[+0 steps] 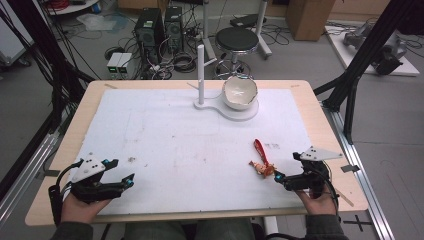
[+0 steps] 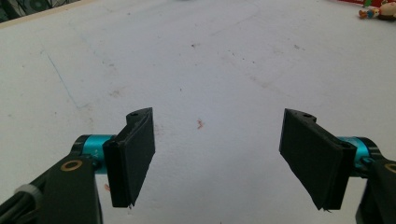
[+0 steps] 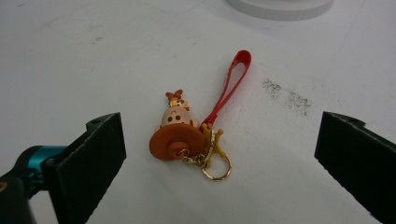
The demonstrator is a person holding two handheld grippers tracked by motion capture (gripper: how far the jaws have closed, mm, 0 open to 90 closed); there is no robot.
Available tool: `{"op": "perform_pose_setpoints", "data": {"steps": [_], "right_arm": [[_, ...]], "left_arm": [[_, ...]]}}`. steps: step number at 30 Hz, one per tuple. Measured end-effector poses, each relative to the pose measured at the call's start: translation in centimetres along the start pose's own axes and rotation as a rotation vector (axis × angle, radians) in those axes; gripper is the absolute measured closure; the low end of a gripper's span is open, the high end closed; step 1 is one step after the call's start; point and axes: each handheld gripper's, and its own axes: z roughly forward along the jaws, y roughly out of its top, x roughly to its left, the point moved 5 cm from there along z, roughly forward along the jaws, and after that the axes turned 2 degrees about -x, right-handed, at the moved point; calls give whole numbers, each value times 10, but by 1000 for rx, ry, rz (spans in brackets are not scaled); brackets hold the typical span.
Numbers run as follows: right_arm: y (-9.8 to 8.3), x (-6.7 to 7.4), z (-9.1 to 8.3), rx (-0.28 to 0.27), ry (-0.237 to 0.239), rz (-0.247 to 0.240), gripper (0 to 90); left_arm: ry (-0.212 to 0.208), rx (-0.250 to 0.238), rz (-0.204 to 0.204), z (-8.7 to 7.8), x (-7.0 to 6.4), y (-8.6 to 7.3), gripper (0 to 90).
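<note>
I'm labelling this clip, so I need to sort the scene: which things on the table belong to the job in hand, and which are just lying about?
In the job:
- keychain figure with red strap, lying on the white mat
- right tool, open, aimed at it

Lying about:
- white bowl on its stand
- left tool, open over bare mat

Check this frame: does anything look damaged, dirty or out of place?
The white bowl on its stand has a jagged, broken-looking rim. The white table cover carries grey smudges and reddish stains. The keychain lies flat between the right gripper's open jaws, untouched. Nothing is spilled.
</note>
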Motion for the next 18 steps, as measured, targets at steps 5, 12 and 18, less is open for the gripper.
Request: {"op": "perform_pose_setpoints", "data": {"steps": [5,12,18], "right_arm": [[-1,-2,0,-9,-7,11,8],[-1,0,1,-5,-3,6,8],[0,-2,1,-16,-4,13,8]], "left_arm": [[-8,6,2,1,0,-1,270],[-15,13,4,2,-1,-4,270],[-18,10,4,1,-2,-4,270]]}}
